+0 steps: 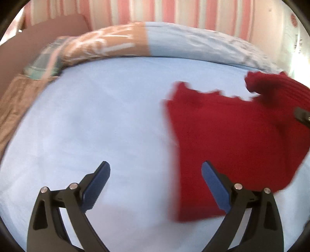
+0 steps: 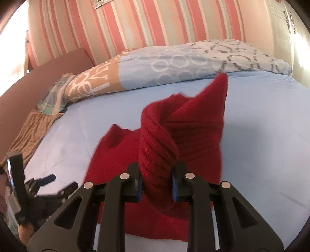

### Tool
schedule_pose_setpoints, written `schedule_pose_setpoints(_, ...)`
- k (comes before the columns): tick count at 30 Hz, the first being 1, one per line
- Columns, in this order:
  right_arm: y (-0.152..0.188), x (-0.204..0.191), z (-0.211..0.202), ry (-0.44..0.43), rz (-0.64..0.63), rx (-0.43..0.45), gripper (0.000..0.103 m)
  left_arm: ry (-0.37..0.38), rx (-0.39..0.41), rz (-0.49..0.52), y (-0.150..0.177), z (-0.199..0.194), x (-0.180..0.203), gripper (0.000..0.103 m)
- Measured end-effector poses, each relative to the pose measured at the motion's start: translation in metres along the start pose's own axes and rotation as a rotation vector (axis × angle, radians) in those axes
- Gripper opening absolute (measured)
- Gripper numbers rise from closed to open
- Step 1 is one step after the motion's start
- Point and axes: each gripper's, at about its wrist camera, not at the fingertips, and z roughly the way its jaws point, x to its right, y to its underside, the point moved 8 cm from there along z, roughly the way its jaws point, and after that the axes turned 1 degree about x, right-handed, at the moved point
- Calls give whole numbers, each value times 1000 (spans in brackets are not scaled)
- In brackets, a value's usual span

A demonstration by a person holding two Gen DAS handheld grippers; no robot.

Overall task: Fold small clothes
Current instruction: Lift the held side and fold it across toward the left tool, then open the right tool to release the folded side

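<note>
Red ribbed knit is the one garment here, a single small red sweater (image 1: pixel 232 147) lying on a pale blue bedsheet (image 1: pixel 96 116), with one end lifted off the bed.

Going left to right in the left wrist view: one tan bed skirt (image 1: pixel 13 100) hangs at the bed's left edge, one folded teal plaid cloth (image 1: pixel 44 66) sits just beyond it, and one rolled duvet (image 1: pixel 155 40), tan with white lettering on its left part and light blue on its right, runs along the far side of the bed under a pink-striped wall (image 1: pixel 174 11). The left gripper (image 1: pixel 156 172) hovers over the sheet with its two blue-padded fingers (image 1: pixel 96 184) spread wide apart, holding nothing; the right-hand finger overlaps the sweater's left edge in the view, though whether it touches is unclear. The sweater spreads flat across the right half of this view, blurred.

In the right wrist view, the left gripper (image 2: pixel 58 184) appears small at the far left, over the sheet (image 2: pixel 261 155). Further right, the right gripper (image 2: pixel 157 184) is clamped on a bunched, twisted fold of the sweater (image 2: pixel 160 147), its two fingers pressing the knit from either side. That fold rises to a point toward the duvet (image 2: pixel 174 64), while the rest lies on the sheet.
</note>
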Motion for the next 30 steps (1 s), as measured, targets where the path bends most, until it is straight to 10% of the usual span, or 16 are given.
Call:
schedule_pose_setpoints(9,59,-125,40,-134,-223,-123,19,-121,4,-76,15,-4,-91,96)
schedule_pose_setpoints(17,102,-140,59,-116,-353,-226,19,-133,-7,-142,31,-9,-120,96)
schedule_pose_setpoints(20,102,-139,58,-115,-374,-248,24,-116,-4,-146,29,-11,-116,96)
schedule_pose_setpoints(24,101,-139,41,-173,-366,-268,63,-73,-3,-136,17,-11,-102,96)
schedule_pose_setpoints(30,78,-116,-2,-170,-377,-202,70,15,-3,-71,-11,-10,-63,96)
